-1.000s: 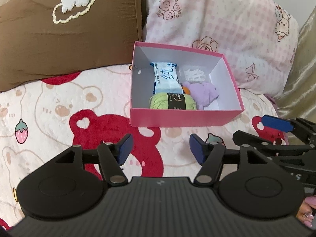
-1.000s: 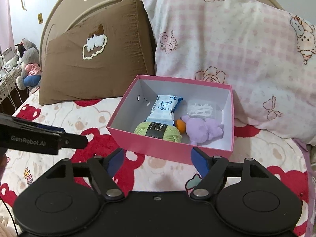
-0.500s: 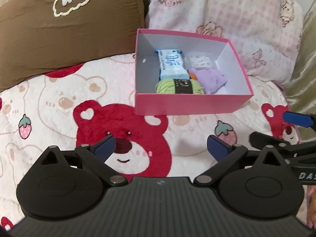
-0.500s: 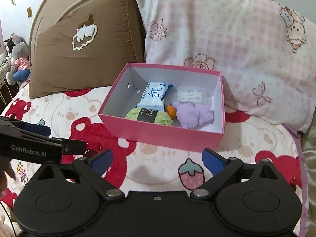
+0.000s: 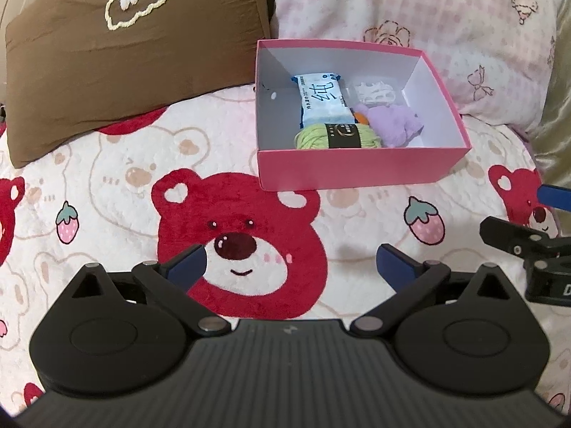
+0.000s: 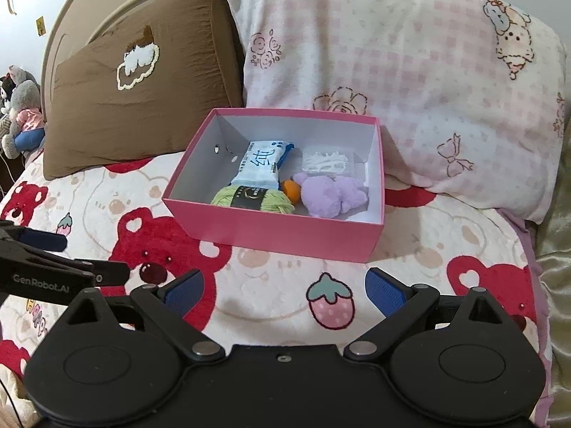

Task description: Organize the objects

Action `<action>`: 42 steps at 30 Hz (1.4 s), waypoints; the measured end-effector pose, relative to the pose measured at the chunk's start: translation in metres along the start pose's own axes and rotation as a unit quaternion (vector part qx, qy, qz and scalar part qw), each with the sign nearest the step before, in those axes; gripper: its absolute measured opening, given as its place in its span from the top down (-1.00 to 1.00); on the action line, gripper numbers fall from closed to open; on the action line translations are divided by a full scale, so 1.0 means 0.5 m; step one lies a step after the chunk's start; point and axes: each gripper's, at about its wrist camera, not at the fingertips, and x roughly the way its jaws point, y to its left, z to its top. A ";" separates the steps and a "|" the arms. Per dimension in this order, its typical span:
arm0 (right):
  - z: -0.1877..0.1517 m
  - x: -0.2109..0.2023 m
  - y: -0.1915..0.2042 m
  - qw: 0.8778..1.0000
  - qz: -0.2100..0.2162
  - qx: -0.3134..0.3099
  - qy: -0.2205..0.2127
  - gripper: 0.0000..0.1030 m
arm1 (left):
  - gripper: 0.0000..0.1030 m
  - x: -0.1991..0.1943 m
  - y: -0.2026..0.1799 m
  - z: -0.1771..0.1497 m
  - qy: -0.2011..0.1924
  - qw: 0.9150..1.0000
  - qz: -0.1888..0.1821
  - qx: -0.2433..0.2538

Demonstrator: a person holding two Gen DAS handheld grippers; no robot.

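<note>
Two pillows lean at the head of the bed: one brown pillow with a white cloud patch (image 6: 139,82) on the left, one pink checked pillow printed with roses (image 6: 399,71) on the right. Below them spreads one plush blanket patterned with red bears and strawberries (image 6: 278,278). One open pink cardboard box with a white inside (image 6: 274,230) sits on that blanket, just in front of the pillows. It holds five things: one lilac plush toy (image 6: 333,196) at the near right, one skein of light green yarn with a black band (image 6: 251,201) at the near left, one pale blue tissue pack (image 6: 258,167) behind the yarn, one clear packet of white pieces (image 6: 326,160) at the back, and one small orange object (image 6: 291,190) between yarn and toy.

Two grippers hover over the blanket, short of the box. The left gripper (image 5: 291,267) and the right gripper (image 6: 283,289) both stand spread wide with nothing between their blue pads, the left having just finished opening.
</note>
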 end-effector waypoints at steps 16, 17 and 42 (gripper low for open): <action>-0.012 0.000 -0.005 1.000 -0.015 -0.004 0.001 -0.92 | -1.00 0.011 -0.007 -0.015 0.015 1.000 0.015 -0.013; -0.014 0.000 -0.005 1.000 -0.015 -0.006 0.000 -0.92 | -1.00 0.012 -0.007 -0.017 0.016 1.000 0.019 -0.012; -0.017 0.020 -0.021 1.000 -0.013 0.004 -0.001 -0.92 | -1.00 0.029 -0.010 -0.014 0.025 0.999 0.044 -0.010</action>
